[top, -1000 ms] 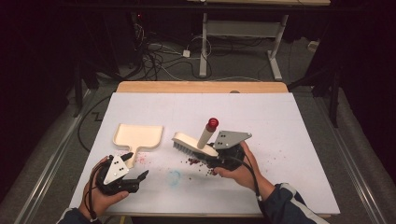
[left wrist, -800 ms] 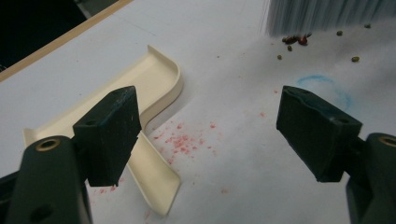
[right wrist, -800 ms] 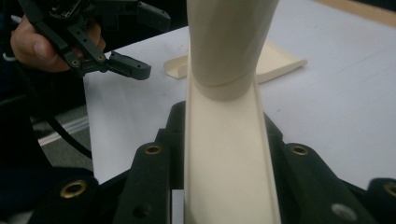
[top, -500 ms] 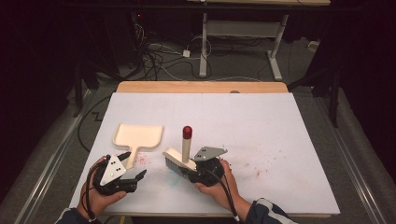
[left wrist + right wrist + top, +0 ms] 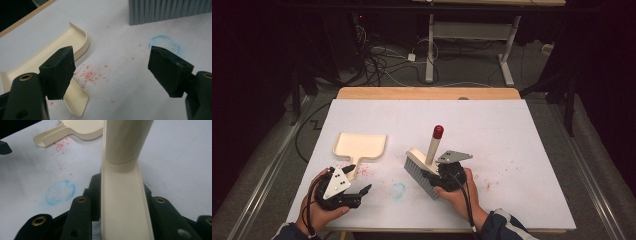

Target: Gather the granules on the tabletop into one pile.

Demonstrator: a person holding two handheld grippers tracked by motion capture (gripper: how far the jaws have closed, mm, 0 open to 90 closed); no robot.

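A cream dustpan [image 5: 361, 146] lies flat on the white table, its short handle [image 5: 77, 100] pointing at my left gripper [image 5: 357, 192]. That gripper rests low near the front edge with its jaws open and nothing between them. Red crumbs [image 5: 90, 75] are scattered just ahead of it. My right gripper [image 5: 447, 175] is shut on the cream back of a brush [image 5: 125, 202]. The brush's grey bristles [image 5: 422, 172] point down at the table, and its red-tipped handle [image 5: 438, 131] rises steeply. The bristles [image 5: 170, 10] sit on or just above the surface.
A blue smudge [image 5: 398, 190] marks the table between the two grippers. More red crumbs [image 5: 492, 180] lie right of the brush. The table's wooden far edge [image 5: 427, 93] borders a dark floor with cables and desk legs.
My right gripper has carried the brush down and toward the person, swinging left and then slightly back right. The left gripper has stayed in place.
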